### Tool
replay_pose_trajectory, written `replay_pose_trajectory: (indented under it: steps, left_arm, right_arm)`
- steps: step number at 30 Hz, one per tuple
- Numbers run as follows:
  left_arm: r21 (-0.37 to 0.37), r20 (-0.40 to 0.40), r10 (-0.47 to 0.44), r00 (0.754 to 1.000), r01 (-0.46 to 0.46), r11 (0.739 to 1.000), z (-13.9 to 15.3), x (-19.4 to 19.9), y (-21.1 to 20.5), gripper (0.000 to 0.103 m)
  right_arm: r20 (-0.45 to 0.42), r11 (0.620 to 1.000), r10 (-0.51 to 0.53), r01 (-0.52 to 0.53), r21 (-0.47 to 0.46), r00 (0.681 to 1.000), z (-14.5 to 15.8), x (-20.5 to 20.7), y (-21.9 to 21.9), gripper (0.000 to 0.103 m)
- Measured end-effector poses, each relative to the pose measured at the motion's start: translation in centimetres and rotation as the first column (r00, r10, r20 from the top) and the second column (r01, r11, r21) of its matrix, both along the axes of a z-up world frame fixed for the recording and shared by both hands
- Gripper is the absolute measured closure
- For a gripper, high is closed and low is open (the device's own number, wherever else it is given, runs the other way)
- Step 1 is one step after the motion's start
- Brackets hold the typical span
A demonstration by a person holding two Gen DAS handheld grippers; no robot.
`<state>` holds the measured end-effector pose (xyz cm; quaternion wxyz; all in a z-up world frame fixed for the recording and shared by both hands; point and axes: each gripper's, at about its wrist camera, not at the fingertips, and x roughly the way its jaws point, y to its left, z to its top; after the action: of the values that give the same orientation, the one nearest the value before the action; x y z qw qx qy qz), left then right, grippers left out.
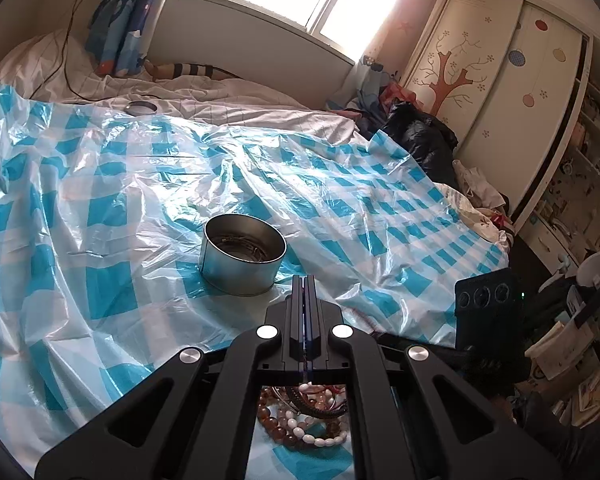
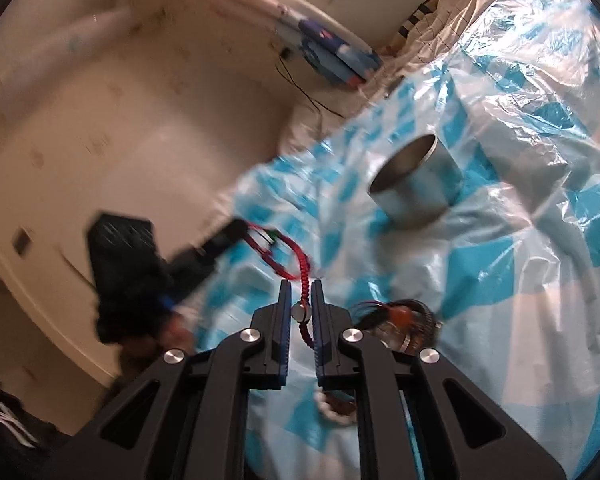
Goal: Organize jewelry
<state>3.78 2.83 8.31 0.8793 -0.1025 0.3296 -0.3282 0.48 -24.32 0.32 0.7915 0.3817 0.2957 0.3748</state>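
Observation:
A red braided bracelet (image 2: 296, 256) hangs stretched between both grippers in the right wrist view. My right gripper (image 2: 302, 284) is shut on its braided end and a small silver bead. The far loop runs to the tip of my left gripper (image 2: 240, 228), which looks shut on it. In the left wrist view the left gripper (image 1: 304, 280) is shut and its own fingers hide the cord. A pile of bead bracelets (image 1: 304, 420) lies under it, also the pile (image 2: 400, 320) right of the right gripper. A round metal tin (image 1: 242, 258) stands open beyond, some jewelry inside.
A crinkled blue-and-white plastic sheet (image 1: 100, 200) covers the bed. A round lid (image 1: 141, 108) lies at its far edge. Clothes and a dark bag (image 1: 420, 136) are heaped at the bed's right, by a wardrobe (image 1: 480, 60). The right hand's gripper body (image 1: 484, 300) is at lower right.

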Motion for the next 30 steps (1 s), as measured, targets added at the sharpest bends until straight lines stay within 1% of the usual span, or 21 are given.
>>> replay_pose_trajectory:
  steps: [1, 2, 5, 10, 17, 20, 23, 25, 27, 30]
  left_arm:
    - [0.000, 0.001, 0.001, 1.000, -0.001, 1.000, 0.0, 0.0, 0.0, 0.103]
    - [-0.002, 0.000, 0.000, 1.000, 0.000, 1.000, 0.0, 0.0, 0.0, 0.103]
    - [-0.006, -0.001, -0.005, 1.000, 0.005, 1.000, 0.0, 0.0, -0.4, 0.103]
    - [-0.011, 0.003, -0.025, 1.000, 0.025, 1.000, 0.2, 0.2, -1.7, 0.103]
    - [-0.017, 0.004, -0.035, 0.999, 0.035, 0.999, 0.4, 1.0, -3.2, 0.103]
    - [-0.011, 0.002, -0.036, 0.999, 0.036, 0.999, 0.2, 1.2, -3.7, 0.103]
    - [0.008, 0.002, -0.040, 0.999, 0.040, 0.999, 0.2, 1.8, -4.2, 0.103]
    - [0.018, 0.006, -0.044, 0.999, 0.044, 0.999, 0.4, 2.4, -4.6, 0.103]
    - [0.023, 0.019, -0.042, 0.999, 0.041, 0.999, 0.8, 3.3, -4.8, 0.103]
    - [0.008, 0.015, -0.024, 1.000, 0.024, 1.000, 0.8, 4.8, -4.8, 0.103]
  right_arm:
    - [-0.002, 0.999, 0.003, -0.002, 0.052, 1.000, -0.1, 0.1, -0.5, 0.093]
    - [-0.002, 0.997, 0.000, 0.001, 0.081, 1.000, -0.1, 0.1, -0.8, 0.093]
    - [0.005, 0.992, -0.006, 0.006, 0.126, 1.000, 0.3, 0.2, -1.4, 0.093]
    - [0.021, 0.991, -0.021, 0.018, 0.129, 1.000, 1.3, 0.3, -2.1, 0.093]
    - [0.057, 0.992, -0.067, 0.060, 0.112, 0.996, 4.2, 2.7, -5.0, 0.093]
    - [0.057, 0.991, -0.079, 0.073, 0.113, 0.995, 4.1, 3.1, -5.9, 0.093]
    - [0.009, 0.986, -0.089, 0.087, 0.140, 0.996, 2.8, 3.7, -6.4, 0.093]
    - [-0.005, 0.984, -0.086, 0.086, 0.156, 0.996, 2.8, 4.6, -6.5, 0.093]
    - [0.005, 0.985, -0.084, 0.083, 0.151, 0.996, 3.4, 5.8, -6.5, 0.093]
    - [0.019, 0.986, -0.084, 0.080, 0.148, 0.996, 3.9, 6.9, -6.5, 0.093]
